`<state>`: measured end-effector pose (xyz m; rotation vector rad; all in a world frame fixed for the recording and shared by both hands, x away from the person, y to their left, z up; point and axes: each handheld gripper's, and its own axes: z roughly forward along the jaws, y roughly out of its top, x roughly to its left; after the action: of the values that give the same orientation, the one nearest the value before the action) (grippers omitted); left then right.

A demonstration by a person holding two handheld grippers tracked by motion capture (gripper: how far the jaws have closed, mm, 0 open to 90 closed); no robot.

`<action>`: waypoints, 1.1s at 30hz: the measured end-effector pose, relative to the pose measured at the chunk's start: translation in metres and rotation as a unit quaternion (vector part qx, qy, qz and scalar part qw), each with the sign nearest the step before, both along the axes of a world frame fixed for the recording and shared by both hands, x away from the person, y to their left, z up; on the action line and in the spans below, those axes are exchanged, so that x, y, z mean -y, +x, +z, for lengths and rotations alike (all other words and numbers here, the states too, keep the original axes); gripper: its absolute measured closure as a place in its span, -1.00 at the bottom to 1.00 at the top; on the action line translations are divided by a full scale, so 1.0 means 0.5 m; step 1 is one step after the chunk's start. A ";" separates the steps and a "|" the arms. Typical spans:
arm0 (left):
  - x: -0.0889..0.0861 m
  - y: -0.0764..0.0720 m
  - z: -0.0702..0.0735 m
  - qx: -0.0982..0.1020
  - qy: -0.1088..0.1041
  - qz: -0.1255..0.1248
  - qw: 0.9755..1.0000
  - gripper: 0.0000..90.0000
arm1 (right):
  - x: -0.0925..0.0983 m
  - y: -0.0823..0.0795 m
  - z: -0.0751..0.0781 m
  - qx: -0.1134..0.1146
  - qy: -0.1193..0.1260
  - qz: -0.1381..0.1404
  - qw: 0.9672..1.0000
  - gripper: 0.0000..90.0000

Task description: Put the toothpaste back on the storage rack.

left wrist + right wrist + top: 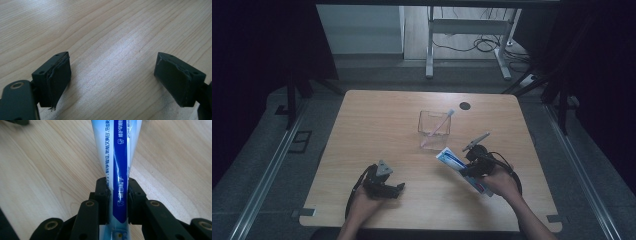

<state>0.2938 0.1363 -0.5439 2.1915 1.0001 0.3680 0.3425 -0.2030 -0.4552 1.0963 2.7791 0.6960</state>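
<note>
A white and blue toothpaste tube [451, 160] lies slanted over the table's right front, and my right gripper [473, 170] is shut on it. In the right gripper view the two black jaws pinch the tube [117, 157] flat near its lower end, right gripper [118, 188]. A clear plastic box [434, 129] stands at mid-table with a pink toothbrush [438, 126] leaning in it. A grey toothbrush [476, 141] lies right of the box, just beyond my right gripper. My left gripper [392, 187] rests at the left front, open, with only bare wood between its jaws [112, 75].
The wooden table [377, 125] has a round black cable hole [465, 106] near its far edge. Beyond the table stands a white desk frame [467, 45] with cables on the floor. Dark curtains hang on both sides.
</note>
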 end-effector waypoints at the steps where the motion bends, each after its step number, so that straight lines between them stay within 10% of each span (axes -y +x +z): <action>1: 0.000 0.000 0.000 0.001 0.001 -0.001 1.000 -0.68 | 0.000 0.000 0.006 0.001 0.003 0.001 1.000 0.65; 33: -0.001 0.001 0.000 0.000 0.002 -0.002 1.000 -0.68 | -0.043 0.065 0.172 0.039 0.064 0.006 0.997 0.65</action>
<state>0.2941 0.1366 -0.5438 2.1960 0.9962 0.3693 0.3749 -0.1813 -0.3691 1.0504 2.7108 0.9097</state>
